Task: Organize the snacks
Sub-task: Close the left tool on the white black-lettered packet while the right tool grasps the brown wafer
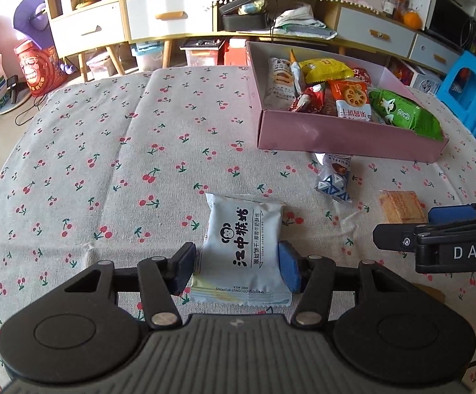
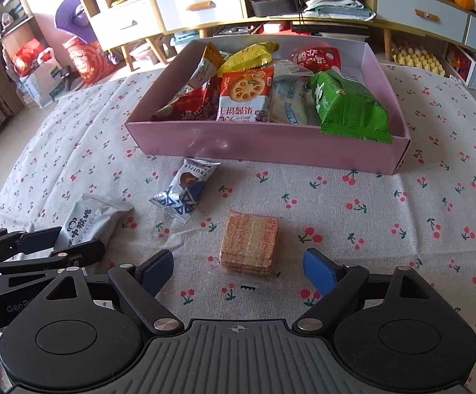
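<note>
Pink box (image 2: 264,146), far: mostly filled | loose, near: truffle packet (image 2: 187,188) | left gripper (image 1: 236,267) clamping white biscuit pack (image 1: 241,246) | right gripper (image 2: 238,267) spread wide around cracker stack (image 2: 251,241), not touching.

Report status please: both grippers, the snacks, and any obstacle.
Left gripper shut on white biscuit packet. Right gripper open around clear cracker pack, not touching. Truffle packet loose before pink box. Nothing blocking.

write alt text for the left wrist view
The left tongs grip a pale blue biscuit packet on a cherry-print tablecloth. Beyond it lie a truffle wrapper and a cracker pack, before a pink box of snacks.
</note>
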A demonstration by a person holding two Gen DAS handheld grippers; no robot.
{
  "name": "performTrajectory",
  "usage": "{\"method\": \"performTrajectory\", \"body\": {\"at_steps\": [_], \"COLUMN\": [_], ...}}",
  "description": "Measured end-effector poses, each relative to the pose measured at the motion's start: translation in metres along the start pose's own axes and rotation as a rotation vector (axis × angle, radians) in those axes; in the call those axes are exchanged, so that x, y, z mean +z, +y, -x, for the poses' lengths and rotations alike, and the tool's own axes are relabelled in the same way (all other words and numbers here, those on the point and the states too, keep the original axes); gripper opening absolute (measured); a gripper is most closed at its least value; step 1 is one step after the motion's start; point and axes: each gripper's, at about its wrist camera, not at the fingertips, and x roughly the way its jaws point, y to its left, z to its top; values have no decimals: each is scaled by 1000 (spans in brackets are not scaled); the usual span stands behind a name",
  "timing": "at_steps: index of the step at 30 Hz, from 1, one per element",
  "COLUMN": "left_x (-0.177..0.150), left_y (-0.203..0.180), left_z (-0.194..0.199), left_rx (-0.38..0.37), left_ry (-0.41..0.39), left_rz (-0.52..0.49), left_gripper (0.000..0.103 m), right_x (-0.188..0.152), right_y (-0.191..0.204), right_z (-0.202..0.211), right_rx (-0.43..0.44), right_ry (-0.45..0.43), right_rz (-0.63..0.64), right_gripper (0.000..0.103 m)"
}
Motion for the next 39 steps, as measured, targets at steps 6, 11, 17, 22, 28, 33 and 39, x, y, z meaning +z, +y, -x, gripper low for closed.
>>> {"method": "performTrajectory", "body": {"at_steps": [6,11,17,22,28,33,39], "left_x": [-2,-3,-2,-1,1,5,12], "left_y": [0,0,0,1,5,11,19], "left_z": [-3,-3,-4,-3,-2,-1,6], "left_rx": [0,5,11,14,10,-17,-65], "left_ry": [6,1,9,14,22,36,60], "left_rz": [-2,-23,-29,-22,-2,49,128], "left_gripper": [56,56,60,55,51,51,50], "right_x": [-2,-6,-8,-7,-5,1,9], "right_y": [7,9,12,15,11,5,-2], "right_z": [-4,-7,-6,-3,0,5,13], "right_rx": [-45,-82,-107,-87,-53,4,69], "right_ry": [-19,-23,-31,-27,-9,22,70], "right_rz": [29,49,85,104,76,-2,-106], "right_gripper": [88,85,69,48,46,46,46]}}
